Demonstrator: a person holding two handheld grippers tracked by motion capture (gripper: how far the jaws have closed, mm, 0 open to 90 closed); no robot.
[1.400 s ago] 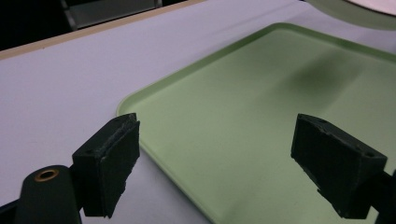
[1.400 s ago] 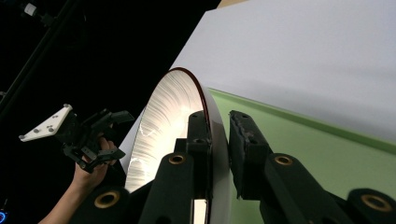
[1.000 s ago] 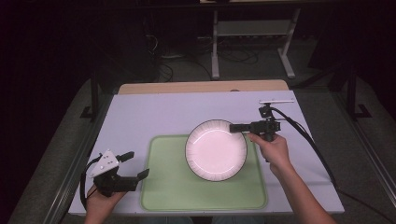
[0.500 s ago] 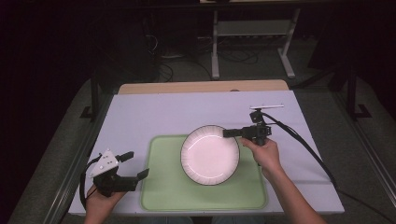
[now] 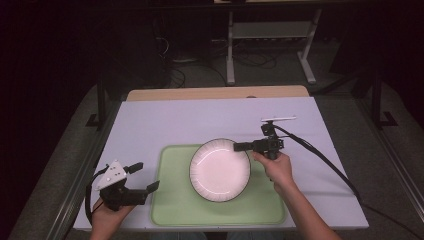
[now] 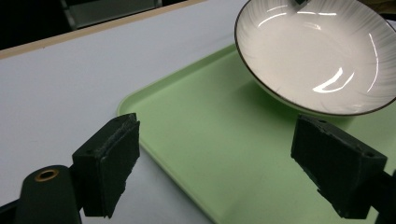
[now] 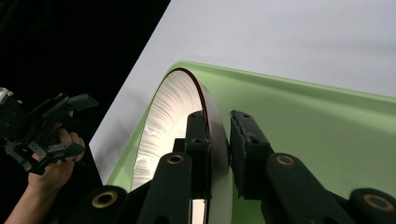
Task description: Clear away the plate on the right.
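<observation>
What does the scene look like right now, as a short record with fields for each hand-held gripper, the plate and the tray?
right hand-held gripper: shut on the plate's rim
left hand-held gripper: open, holding nothing, by the tray's left edge
plate: white with a dark rim, held above the tray; contact with it unclear
tray: light green, flat on the white table
</observation>
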